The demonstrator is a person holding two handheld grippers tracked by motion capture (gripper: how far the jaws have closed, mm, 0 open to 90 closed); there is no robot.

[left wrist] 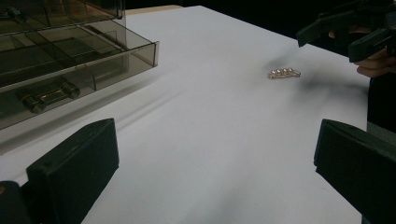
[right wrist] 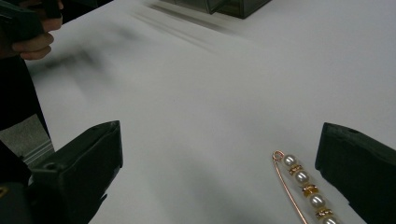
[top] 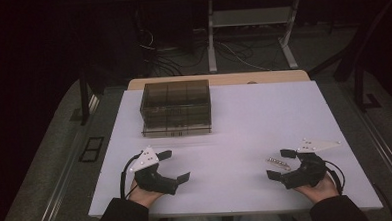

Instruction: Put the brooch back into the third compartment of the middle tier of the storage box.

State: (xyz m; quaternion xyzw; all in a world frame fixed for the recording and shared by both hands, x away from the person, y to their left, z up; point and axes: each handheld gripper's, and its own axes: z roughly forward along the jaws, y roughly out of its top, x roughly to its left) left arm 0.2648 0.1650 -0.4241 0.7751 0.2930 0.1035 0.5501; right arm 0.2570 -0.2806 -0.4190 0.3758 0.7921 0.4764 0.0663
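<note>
- Right gripper view: right gripper fingers spread around the pearl pin, untouched, ready to pinch.
- Left gripper, beyond the pin, fingers spread, empty, waiting.

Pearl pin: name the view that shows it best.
The right gripper view: the pin lies close, each pearl and the gold wire distinct. The left gripper view shows it small; the high view, a faint streak.
</note>
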